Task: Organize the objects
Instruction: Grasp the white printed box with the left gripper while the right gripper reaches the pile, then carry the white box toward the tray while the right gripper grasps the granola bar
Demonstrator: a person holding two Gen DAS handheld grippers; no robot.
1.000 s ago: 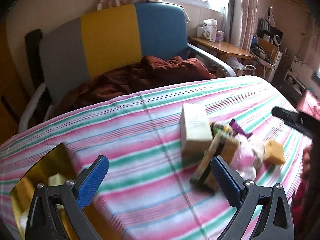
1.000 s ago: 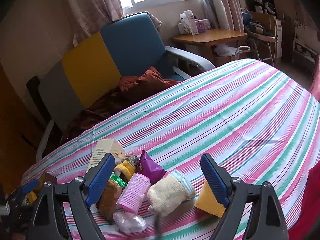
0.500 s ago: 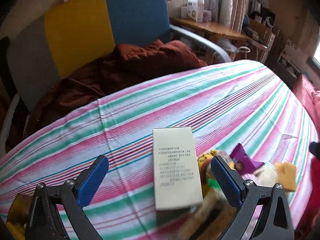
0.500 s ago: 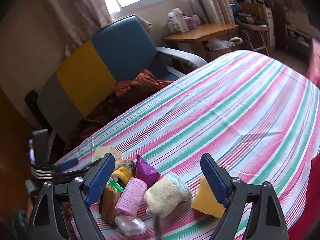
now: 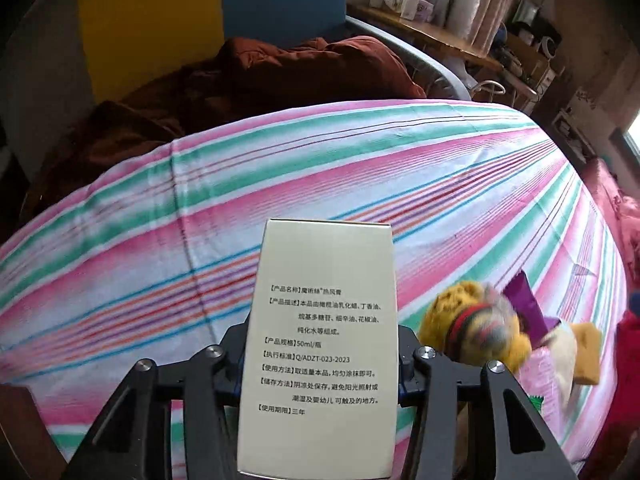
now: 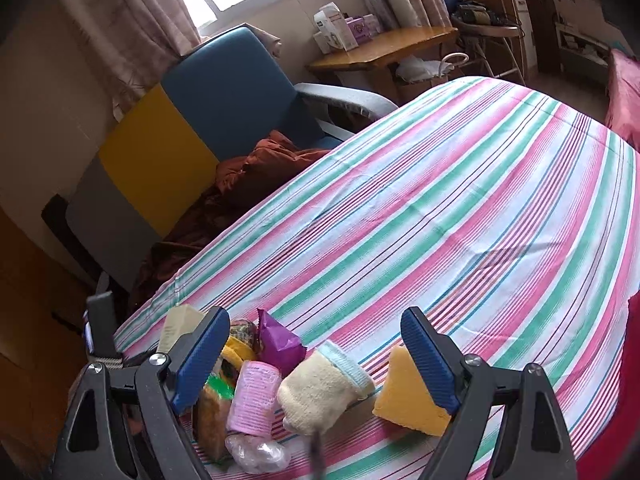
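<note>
The right tongs (image 6: 316, 354) stand wide apart over a small heap at the striped bench's (image 6: 460, 208) near edge. A cream sock (image 6: 320, 396) lies between a pink bottle (image 6: 254, 398) and a yellow sponge (image 6: 404, 396).

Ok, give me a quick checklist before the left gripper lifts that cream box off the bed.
1. Left gripper closed on the cream box, jaws having just closed: ok.
2. Box centred between the jaws: ok.
3. Box free of the yellow plush toy beside it: cannot tell.
4. Right gripper open, holding nothing: ok.
5. Right gripper apart from the box: ok.
6. Drop-off spot in view: not ok.
</note>
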